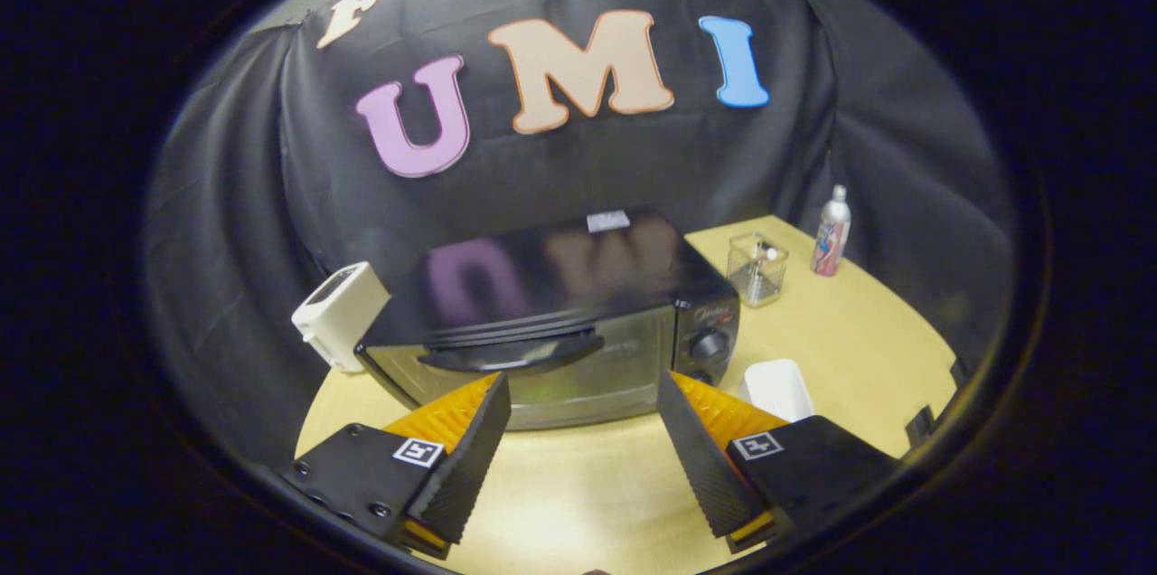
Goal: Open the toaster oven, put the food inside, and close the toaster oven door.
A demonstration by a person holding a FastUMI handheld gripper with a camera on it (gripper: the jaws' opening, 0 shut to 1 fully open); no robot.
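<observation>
A black toaster oven [560,322] sits on a pale wooden table [841,340], seen from slightly above and in front. Its glass door [542,372] is closed, with a dark curved handle [511,352] running along the door's upper edge. Two round knobs [711,345] are stacked on the panel at the oven's right side. The glossy top reflects the wall behind.

The gripper [583,412] is just in front of the oven, fingers spread wide apart with nothing between them; their tips point toward the lower part of the door, and whether they touch it cannot be told.

A small white tray [777,387] lies on the table just right of the oven's front corner, beside the right finger; what it contains cannot be made out. Behind the oven on the left stands a white boxy appliance [339,313]. To the right, a clear square container [757,268] stands near the oven, and a slim spray bottle [832,234] stands beyond it by the black cloth wall [235,195]
</observation>
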